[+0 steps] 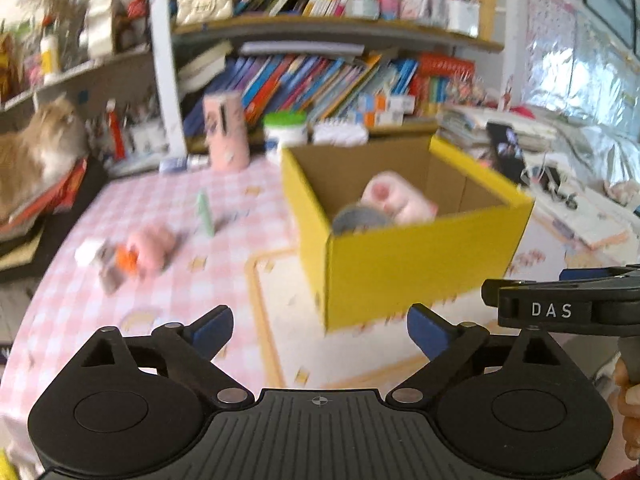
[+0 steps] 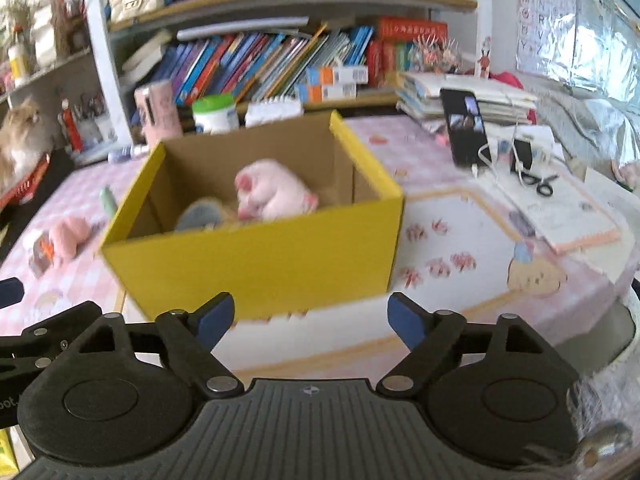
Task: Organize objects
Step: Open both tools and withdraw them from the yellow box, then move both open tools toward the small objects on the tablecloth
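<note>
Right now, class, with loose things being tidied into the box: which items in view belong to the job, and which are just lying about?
Belongs to the job:
yellow box
pink plush toy inside it
grey item inside it
pink toy on the table
green item on the table

Just lying about:
phone
scissors
books
cat

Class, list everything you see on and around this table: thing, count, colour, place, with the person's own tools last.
box: one, yellow, mid-table
plush toy: one, pink, inside box
round object: one, grey, inside box
soft toy: one, pink, table left of box
small items: cluster, white, grey, orange, beside soft toy
stick: one, green, left of box
phone: one, black, propped right
scissors: one, black, right
cat: one, ginger, far left
left gripper: open, empty
right gripper: open, empty
</note>
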The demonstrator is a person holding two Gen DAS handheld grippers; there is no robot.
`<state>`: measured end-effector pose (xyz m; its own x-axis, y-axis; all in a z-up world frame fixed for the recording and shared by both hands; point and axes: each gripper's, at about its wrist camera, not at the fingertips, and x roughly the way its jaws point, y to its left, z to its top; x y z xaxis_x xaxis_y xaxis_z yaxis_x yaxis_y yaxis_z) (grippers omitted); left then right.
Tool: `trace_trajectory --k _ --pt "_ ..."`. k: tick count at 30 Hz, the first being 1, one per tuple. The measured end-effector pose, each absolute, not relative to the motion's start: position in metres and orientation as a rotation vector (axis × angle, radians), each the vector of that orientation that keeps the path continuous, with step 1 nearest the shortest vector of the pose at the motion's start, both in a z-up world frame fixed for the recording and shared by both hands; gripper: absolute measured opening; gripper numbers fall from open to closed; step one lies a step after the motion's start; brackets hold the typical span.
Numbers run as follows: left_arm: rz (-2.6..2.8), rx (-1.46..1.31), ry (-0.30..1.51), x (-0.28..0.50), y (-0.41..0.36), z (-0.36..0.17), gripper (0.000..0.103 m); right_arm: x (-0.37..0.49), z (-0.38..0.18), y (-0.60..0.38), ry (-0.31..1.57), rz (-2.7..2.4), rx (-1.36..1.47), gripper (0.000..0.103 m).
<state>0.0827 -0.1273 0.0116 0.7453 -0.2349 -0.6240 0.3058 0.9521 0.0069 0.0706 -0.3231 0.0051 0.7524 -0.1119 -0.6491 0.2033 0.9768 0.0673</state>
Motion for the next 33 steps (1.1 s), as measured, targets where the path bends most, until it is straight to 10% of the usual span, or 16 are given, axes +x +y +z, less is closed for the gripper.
trace_trajectory --k 33 --pt "-0.088 0.013 0.774 0.014 0.013 -0.003 0.096 0.024 -0.017 -0.171 0.836 0.047 0.068 0.091"
